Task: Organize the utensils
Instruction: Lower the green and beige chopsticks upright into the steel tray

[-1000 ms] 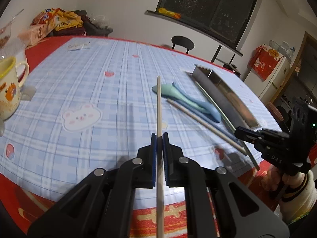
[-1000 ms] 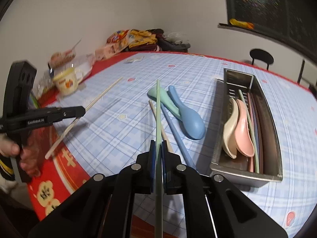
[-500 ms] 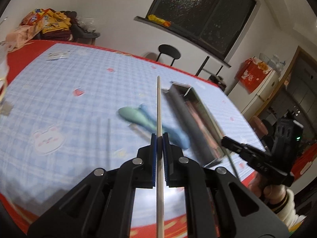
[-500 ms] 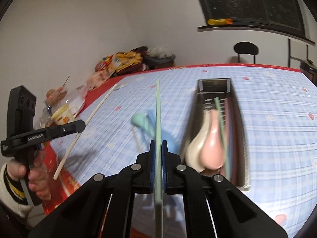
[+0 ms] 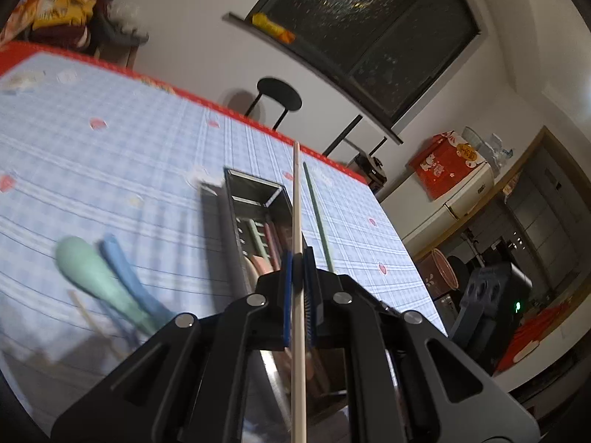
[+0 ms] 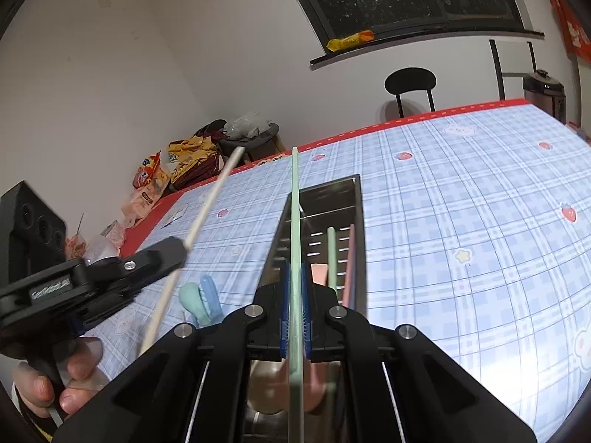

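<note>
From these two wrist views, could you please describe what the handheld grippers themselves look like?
Both are matte black plastic with angular cut-out arms and silver round bolts. The left gripper and right gripper each have blue ribbed pads lining the jaws. Seen from the right wrist, the left gripper's side carries small white lettering, and its body has round holes.

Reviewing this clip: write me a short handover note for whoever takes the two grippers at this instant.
Left gripper: shut on a beige chopstick, above the metal tray.
Right gripper: shut on a pale green chopstick, also over the tray.
In the tray: pink and cream spoons, a green chopstick and a pink chopstick.
On the checked tablecloth, left of the tray: a mint spoon, a blue spoon, and one more beige chopstick.
Done: part of the set is binned.
Left: lay both held chopsticks lengthwise in the tray, then fetch the loose spoons and chopstick.
</note>
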